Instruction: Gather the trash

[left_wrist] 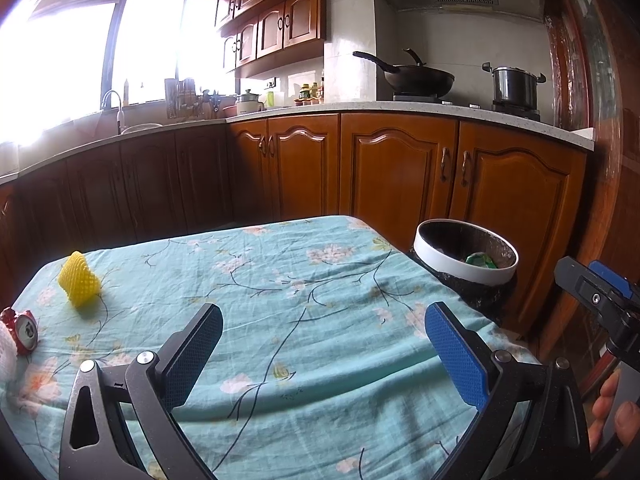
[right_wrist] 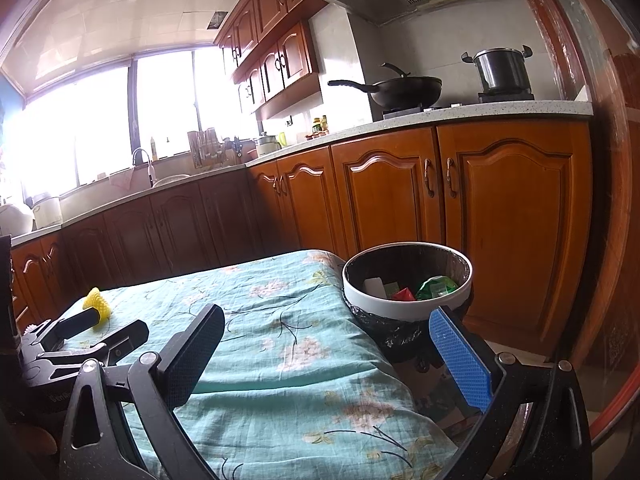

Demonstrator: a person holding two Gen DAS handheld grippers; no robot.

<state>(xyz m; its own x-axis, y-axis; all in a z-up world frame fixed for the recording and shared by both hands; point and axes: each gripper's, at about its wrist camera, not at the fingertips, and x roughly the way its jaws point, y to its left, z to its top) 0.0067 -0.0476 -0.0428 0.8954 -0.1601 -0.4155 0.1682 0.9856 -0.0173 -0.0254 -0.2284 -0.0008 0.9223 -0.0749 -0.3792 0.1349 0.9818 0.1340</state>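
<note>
Both empty, left gripper (left_wrist: 322,354) spread wide over tablecloth (left_wrist: 280,300), right gripper (right_wrist: 326,356) likewise

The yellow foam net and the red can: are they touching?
Apart. The left wrist view shows bare tablecloth between the yellow foam net and the red can.

Daylight is pouring in through the far-left window (left_wrist: 72,60), blowing it out to white glare in both views. The cabinets (left_wrist: 120,192) beneath it are sitting in shadow. Fisheye distortion is bending straight lines, and the edges are vignetting darkly.
</note>
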